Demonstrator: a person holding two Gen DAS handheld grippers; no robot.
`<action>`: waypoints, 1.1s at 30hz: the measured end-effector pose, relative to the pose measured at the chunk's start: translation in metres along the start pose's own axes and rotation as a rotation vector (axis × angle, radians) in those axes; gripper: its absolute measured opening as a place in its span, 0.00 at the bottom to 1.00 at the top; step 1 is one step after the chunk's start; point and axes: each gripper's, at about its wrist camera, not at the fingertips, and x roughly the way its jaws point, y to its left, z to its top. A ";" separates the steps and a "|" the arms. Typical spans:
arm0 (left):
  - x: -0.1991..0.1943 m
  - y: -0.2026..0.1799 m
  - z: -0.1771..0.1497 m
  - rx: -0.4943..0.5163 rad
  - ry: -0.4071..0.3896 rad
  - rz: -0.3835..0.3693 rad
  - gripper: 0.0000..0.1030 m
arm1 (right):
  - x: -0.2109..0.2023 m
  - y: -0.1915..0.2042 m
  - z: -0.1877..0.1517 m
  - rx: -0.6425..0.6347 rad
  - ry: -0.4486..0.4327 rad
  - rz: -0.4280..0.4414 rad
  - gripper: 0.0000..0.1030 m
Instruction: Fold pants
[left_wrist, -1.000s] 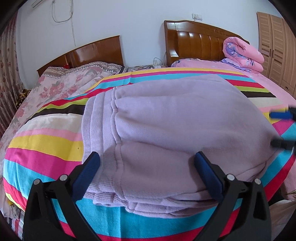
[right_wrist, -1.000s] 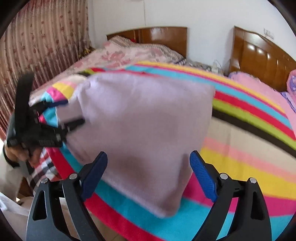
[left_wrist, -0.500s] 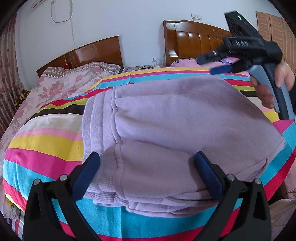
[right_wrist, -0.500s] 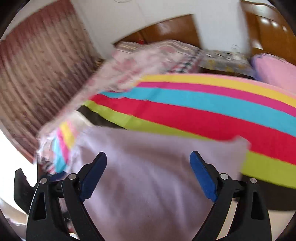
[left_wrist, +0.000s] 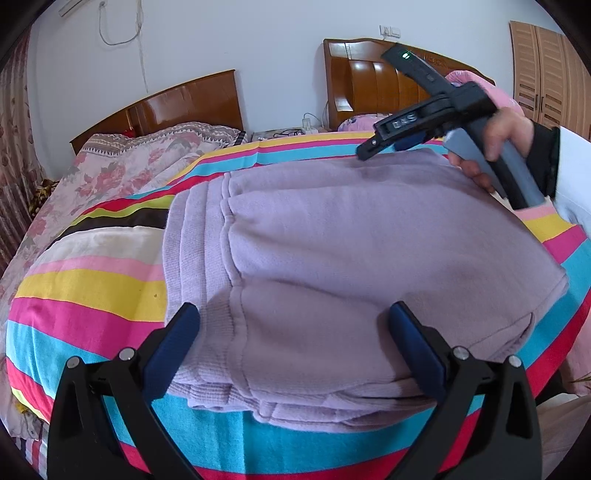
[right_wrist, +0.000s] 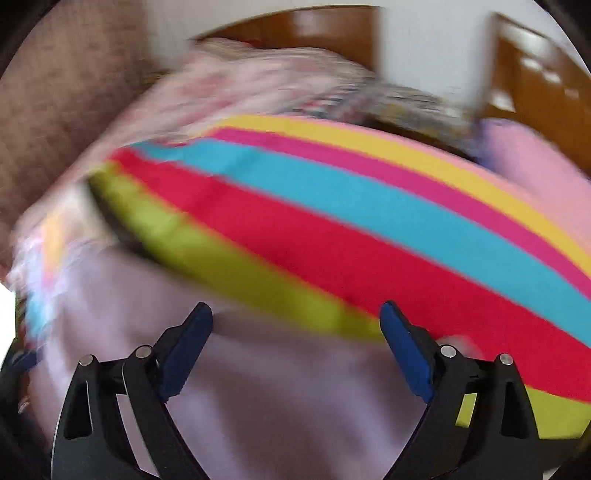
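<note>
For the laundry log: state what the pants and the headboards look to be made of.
pants: lilac, apparently soft fleece-like knit, matte and slightly fuzzy, with ribbed bands at the folded edge. headboards: apparently varnished wood, reddish-brown, with glossy highlights.

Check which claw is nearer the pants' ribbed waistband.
Left. The left claw straddles the ribbed waistband end of the lilac pants; the right claw hovers over their far edge.
</note>
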 end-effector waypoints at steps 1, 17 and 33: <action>-0.004 0.002 0.002 -0.007 0.010 0.002 0.99 | -0.011 -0.014 0.004 0.076 -0.064 -0.029 0.86; 0.069 0.008 0.101 0.046 0.142 0.025 0.99 | -0.116 0.067 -0.155 -0.108 -0.117 0.072 0.88; 0.019 0.024 0.074 -0.072 0.022 0.135 0.99 | -0.127 0.097 -0.216 -0.140 -0.175 -0.013 0.95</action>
